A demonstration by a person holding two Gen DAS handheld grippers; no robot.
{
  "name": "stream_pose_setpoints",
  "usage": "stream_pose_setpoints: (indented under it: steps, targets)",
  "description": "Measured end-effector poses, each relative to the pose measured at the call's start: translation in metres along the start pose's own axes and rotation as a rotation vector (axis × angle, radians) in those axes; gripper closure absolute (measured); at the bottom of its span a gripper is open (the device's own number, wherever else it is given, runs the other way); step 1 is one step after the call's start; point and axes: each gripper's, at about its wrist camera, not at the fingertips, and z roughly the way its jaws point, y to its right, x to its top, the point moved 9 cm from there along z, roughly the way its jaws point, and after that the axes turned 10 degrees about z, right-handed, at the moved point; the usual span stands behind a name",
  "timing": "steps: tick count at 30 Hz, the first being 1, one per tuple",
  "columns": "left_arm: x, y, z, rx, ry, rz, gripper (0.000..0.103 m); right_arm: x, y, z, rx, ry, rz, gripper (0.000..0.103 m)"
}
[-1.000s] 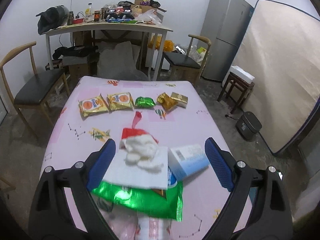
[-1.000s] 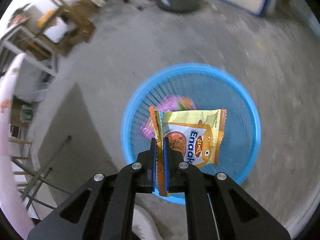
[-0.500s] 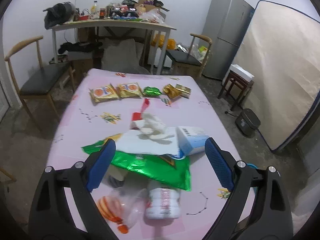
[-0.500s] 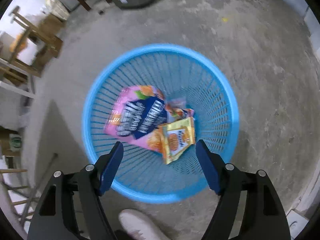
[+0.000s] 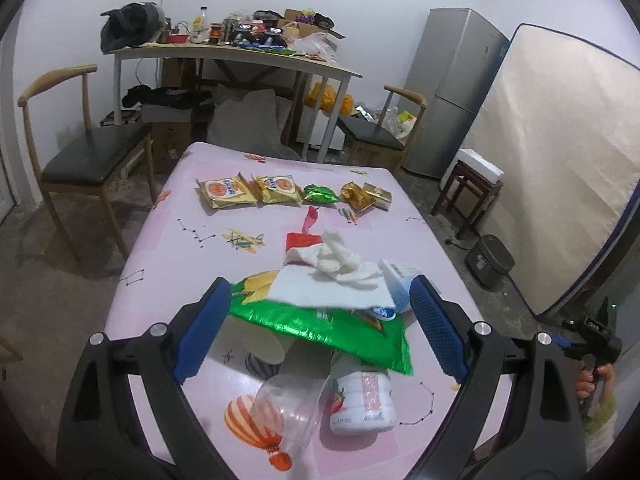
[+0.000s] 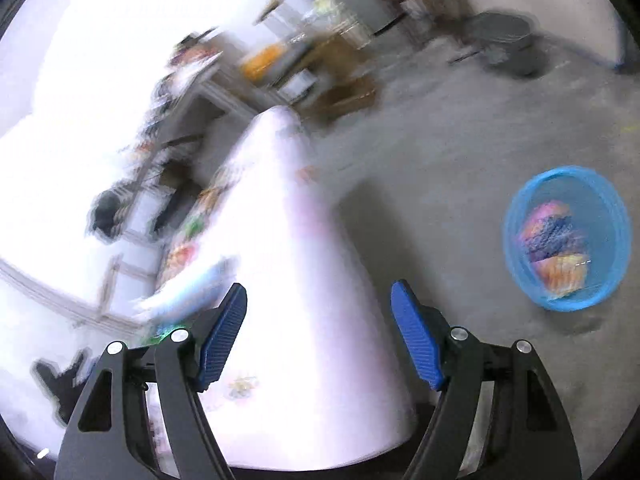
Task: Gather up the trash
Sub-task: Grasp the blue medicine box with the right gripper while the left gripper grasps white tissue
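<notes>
- Released a second ago, the yellow snack packet [image 6: 562, 274] now lies in the blue mesh basket [image 6: 520, 248] on the concrete floor, and the right gripper [image 6: 320, 336], whose jaws have just been opening, stands wide apart with nothing between them, swung away from the basket toward the pink table [image 6: 320, 280].
- Motion blur smears the right wrist view; the basket sits well off to the right of the table, with a pink-and-blue wrapper [image 6: 548, 226] inside, touching the yellow packet.
- Left gripper [image 5: 320, 328] hangs above the near end of the table's pink cloth [image 5: 172, 248], jaws apart and empty, straddling a heap of litter.
- Heap: a green foil bag [image 5: 320, 326] under a white sheet [image 5: 320, 290] and crumpled tissue [image 5: 340, 258], a white tub [image 5: 362, 404] and a clear plastic cup [image 5: 290, 400] nearest the camera.
- Five small snack packets [image 5: 294, 192] line the far end of the table.
- A hand [image 5: 594, 378] grips a handle at the right edge of the left wrist view.
</notes>
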Motion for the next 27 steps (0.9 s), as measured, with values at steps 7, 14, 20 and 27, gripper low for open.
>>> stream_pose_setpoints:
  steps: [7, 14, 20, 27]
  targets:
    - [0.034, 0.007, 0.066, -0.210, -0.167, -0.116, 0.017, -0.055, -0.094, 0.109, 0.204, -0.305, 0.131, 0.030]
    - [0.033, 0.005, 0.152, -0.128, -0.343, -0.077, 0.019, -0.083, -0.122, 0.190, 0.193, -0.464, 0.347, 0.030]
    - [0.011, 0.006, 0.185, -0.087, -0.444, -0.032, 0.040, -0.093, -0.123, 0.223, 0.140, -0.481, 0.468, 0.030]
    - [-0.002, 0.007, 0.195, -0.094, -0.492, -0.038, 0.071, -0.094, -0.119, 0.246, 0.124, -0.468, 0.575, 0.031]
